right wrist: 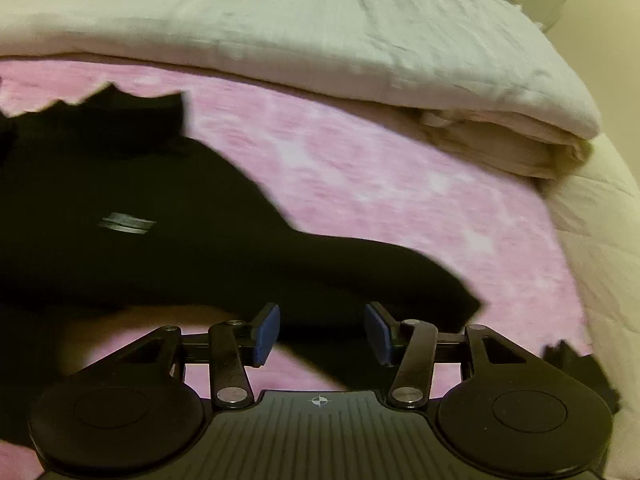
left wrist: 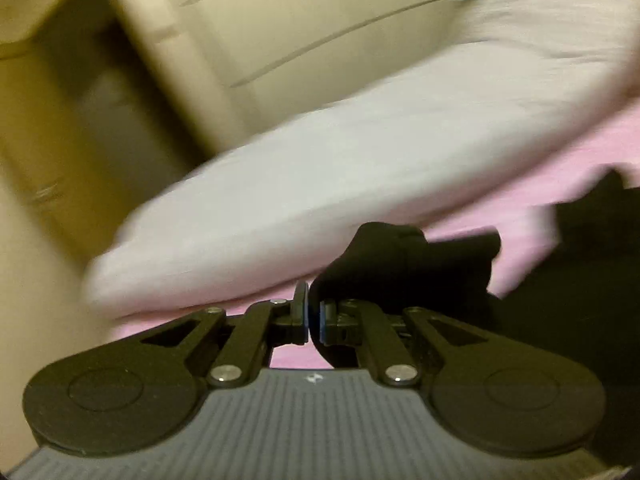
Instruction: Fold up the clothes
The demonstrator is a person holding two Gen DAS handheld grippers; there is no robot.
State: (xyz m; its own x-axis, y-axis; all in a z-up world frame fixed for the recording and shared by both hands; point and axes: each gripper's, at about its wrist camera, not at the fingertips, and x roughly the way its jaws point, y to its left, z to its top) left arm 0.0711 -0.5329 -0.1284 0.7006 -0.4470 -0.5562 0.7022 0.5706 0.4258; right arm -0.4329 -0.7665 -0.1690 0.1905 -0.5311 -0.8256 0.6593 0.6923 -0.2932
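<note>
Pinching a fold of the black garment, the left claw has its blue pads drawn together with the dark cloth bunched against and over the right-hand finger; heavy motion blur across this view. Behind the claw the garment trails to the right over a pink blanket that covers the bed. A folded white duvet runs diagonally across the bed's far side, with cream cabinet panels beyond it.

Right claw: jaws stand apart, blue pads clear of the cloth, nothing gripped. The black garment lies spread on the pink blanket ahead of and partly under this claw, occupying the left and near part of the bed; one dark tapering portion reaches right, ending near the claw's right finger. A small pale striped mark shows on the cloth. Folded white duvet lies along the bed's far edge, a beige layer beneath it at the right end.
</note>
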